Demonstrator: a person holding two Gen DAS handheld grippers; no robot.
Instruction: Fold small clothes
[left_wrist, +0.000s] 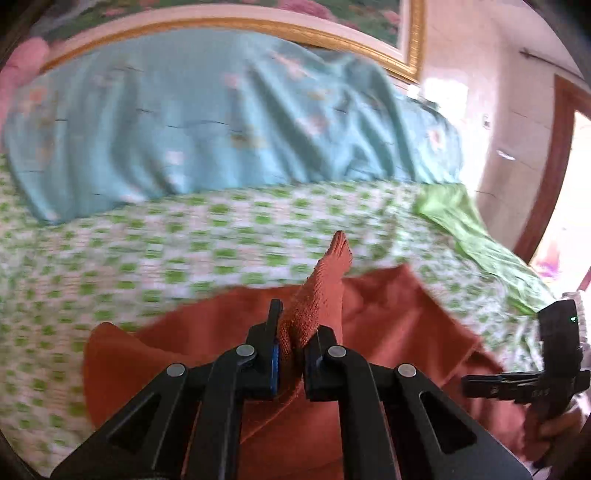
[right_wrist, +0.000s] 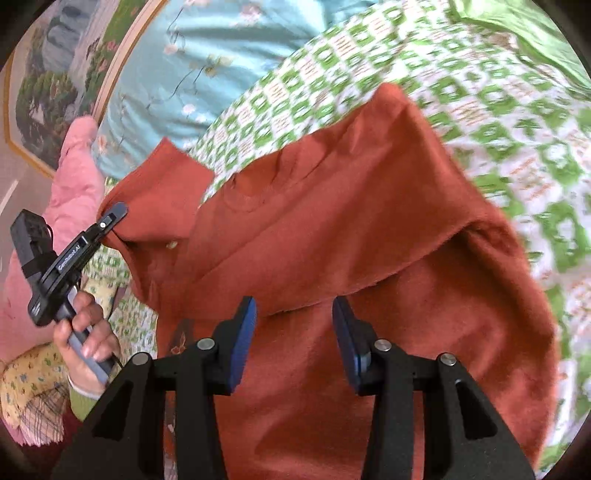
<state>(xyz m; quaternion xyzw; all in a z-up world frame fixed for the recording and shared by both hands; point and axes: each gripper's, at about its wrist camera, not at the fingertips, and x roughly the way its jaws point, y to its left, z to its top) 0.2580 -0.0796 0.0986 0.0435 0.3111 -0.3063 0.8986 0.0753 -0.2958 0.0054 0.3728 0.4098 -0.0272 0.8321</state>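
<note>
A rust-orange garment (right_wrist: 332, 229) lies partly folded on the green-and-white checked bedsheet (right_wrist: 517, 122). My left gripper (left_wrist: 293, 332) is shut on a ribbed end of the garment (left_wrist: 321, 291), which sticks up between its fingers. In the right wrist view the left gripper (right_wrist: 110, 218) pinches the garment's left corner and lifts it off the sheet. My right gripper (right_wrist: 293, 314) is open and empty, hovering just above the garment's lower body. It shows in the left wrist view (left_wrist: 554, 354) at the far right edge.
A light blue floral quilt (left_wrist: 221, 118) is bunched at the head of the bed below a gold-framed picture (left_wrist: 410, 44). A pink cloth (right_wrist: 74, 192) lies at the left. A green sheet edge (left_wrist: 476, 236) and a doorway (left_wrist: 569, 192) are at the right.
</note>
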